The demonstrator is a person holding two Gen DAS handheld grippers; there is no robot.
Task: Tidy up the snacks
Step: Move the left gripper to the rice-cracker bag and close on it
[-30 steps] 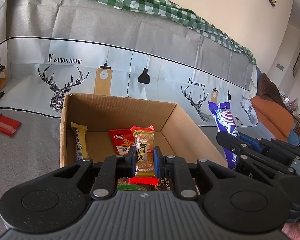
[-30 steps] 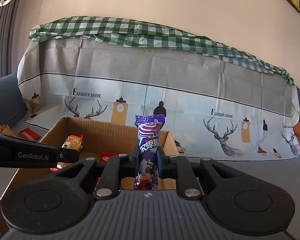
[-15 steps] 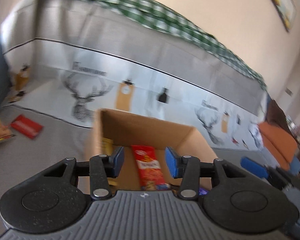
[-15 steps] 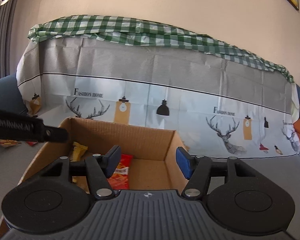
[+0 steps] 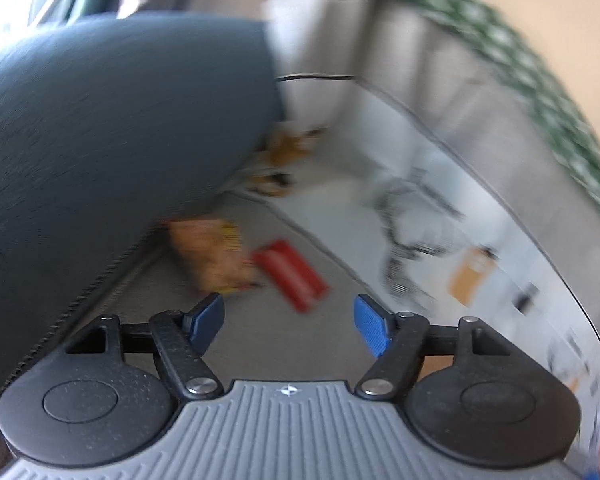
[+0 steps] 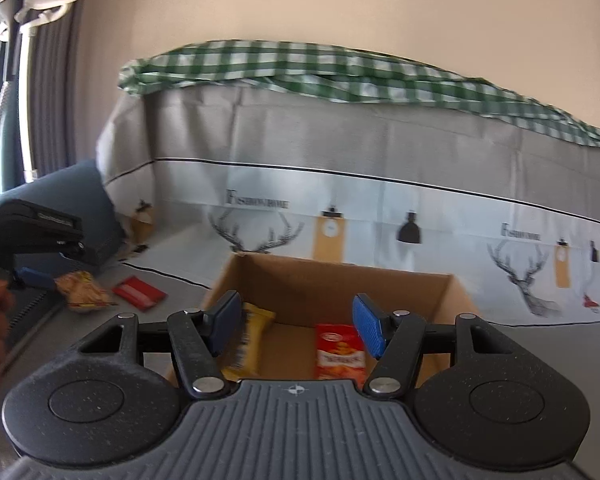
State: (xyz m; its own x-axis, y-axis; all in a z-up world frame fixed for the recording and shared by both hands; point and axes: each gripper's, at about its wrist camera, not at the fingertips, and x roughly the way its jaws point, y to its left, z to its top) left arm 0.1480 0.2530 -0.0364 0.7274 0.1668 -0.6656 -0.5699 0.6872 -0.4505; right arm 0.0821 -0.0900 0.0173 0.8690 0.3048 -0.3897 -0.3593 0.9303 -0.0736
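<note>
My left gripper [image 5: 288,326] is open and empty, pointing at a red packet [image 5: 290,274] and an orange-yellow snack bag [image 5: 210,254] lying on the grey sofa seat; the view is blurred. My right gripper [image 6: 296,326] is open and empty above the near side of the cardboard box [image 6: 340,276]. Inside the box lie a yellow snack bar [image 6: 248,340] and a red-orange packet [image 6: 340,354]. In the right wrist view the left gripper [image 6: 40,236] is at the far left, beside the orange-yellow bag [image 6: 82,290] and the red packet [image 6: 140,292].
A dark blue cushion [image 5: 100,140] fills the left of the left wrist view. The sofa back carries a grey deer-print cover [image 6: 380,208] with a green checked cloth [image 6: 340,76] on top. Curtains [image 6: 48,80] hang at the far left.
Both grippers have opened and let go of their snacks over the box. My left gripper has swung left, away from the box, toward the packets on the seat.
</note>
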